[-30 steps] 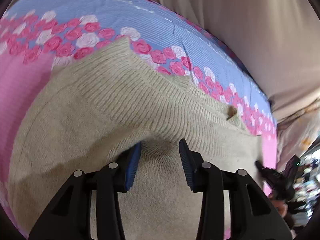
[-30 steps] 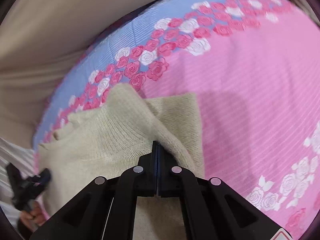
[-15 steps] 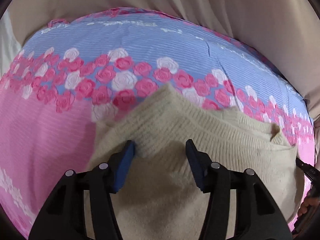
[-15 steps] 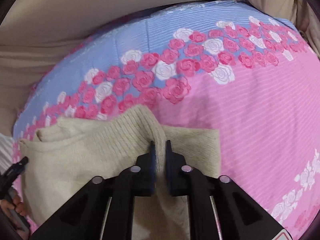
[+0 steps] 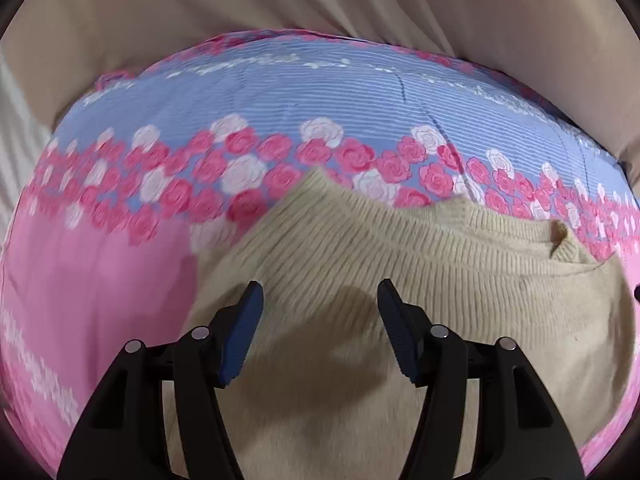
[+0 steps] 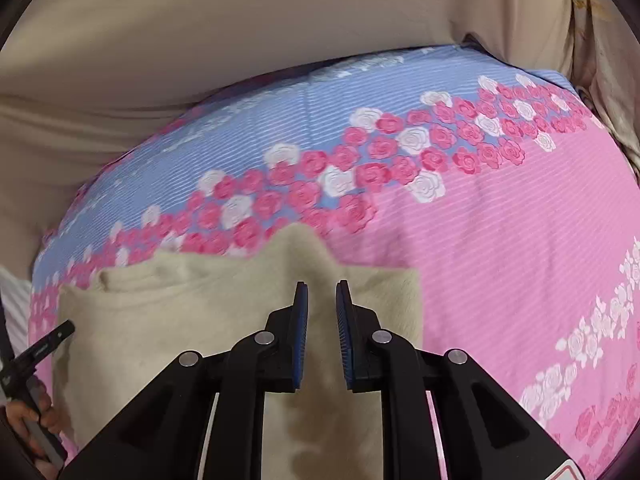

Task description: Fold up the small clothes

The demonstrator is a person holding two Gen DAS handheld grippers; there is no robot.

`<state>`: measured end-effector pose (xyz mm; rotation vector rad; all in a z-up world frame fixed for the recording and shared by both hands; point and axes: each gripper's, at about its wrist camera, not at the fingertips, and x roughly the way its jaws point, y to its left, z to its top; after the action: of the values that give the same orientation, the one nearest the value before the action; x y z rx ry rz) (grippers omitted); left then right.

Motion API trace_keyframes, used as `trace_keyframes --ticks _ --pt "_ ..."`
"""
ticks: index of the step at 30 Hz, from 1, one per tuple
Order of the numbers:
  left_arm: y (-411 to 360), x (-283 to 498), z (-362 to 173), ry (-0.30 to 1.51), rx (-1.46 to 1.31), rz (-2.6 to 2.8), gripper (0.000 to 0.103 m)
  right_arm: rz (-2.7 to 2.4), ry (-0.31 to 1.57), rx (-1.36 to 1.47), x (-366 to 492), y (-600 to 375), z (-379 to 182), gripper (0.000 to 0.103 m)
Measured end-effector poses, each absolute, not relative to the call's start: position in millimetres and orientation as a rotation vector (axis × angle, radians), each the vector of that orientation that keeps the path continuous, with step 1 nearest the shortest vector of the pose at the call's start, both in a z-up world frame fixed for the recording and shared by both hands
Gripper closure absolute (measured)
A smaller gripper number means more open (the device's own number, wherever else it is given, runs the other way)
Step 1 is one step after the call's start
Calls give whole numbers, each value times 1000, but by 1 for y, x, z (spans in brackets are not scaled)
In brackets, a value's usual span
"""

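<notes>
A beige knitted sweater (image 5: 400, 264) lies folded on a pink and blue rose-print sheet (image 5: 280, 92). My left gripper (image 5: 320, 300) is open and empty, hovering above the sweater's left part. In the right wrist view the same sweater (image 6: 168, 304) lies below my right gripper (image 6: 322, 304). Its jaws stand slightly apart over the sweater's right fold and hold nothing. The sweater's ribbed edge points toward the blue band.
Beige fabric (image 5: 320, 0) rises behind the sheet. The pink part of the sheet (image 6: 520, 240) spreads to the right of the sweater. The other gripper and the hand holding it (image 6: 32, 372) show at the left edge of the right wrist view.
My right gripper was shut on a raised sweater fold; it has opened and let it drop flat. My left gripper has opened wider and drawn back and up from the sweater.
</notes>
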<state>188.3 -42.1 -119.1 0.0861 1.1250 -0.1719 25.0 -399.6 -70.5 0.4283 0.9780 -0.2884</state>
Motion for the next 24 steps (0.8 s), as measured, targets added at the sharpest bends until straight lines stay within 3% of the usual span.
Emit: trace_keyframes --ticks 6,8,10,14,17,21,23,24 --pt "-24 160 -109 1148 83 -116 46 -267 1010 333 -9 -356 -72 87" --pt "-17 154 -109 1154 81 -105 46 -288 1034 336 -21 -354 -81 80" --pt "-8 146 -109 1166 79 -96 45 -325 1036 350 -32 -364 -85 62" --pt "13 131 -114 1190 46 -78 38 -418 1019 361 -57 -387 -91 40" --pt "38 123 -120 1200 -97 -98 26 -363 1032 509 -63 -413 -107 38" --pt "65 129 -147 1263 -302 -101 25 -266 1057 707 -49 -432 -134 35" --pt "67 130 -149 1239 -329 -110 21 -252 1036 753 -43 -431 -140 27" --pt "64 131 -150 1244 -319 -108 21 -233 1041 759 -39 -429 -140 30"
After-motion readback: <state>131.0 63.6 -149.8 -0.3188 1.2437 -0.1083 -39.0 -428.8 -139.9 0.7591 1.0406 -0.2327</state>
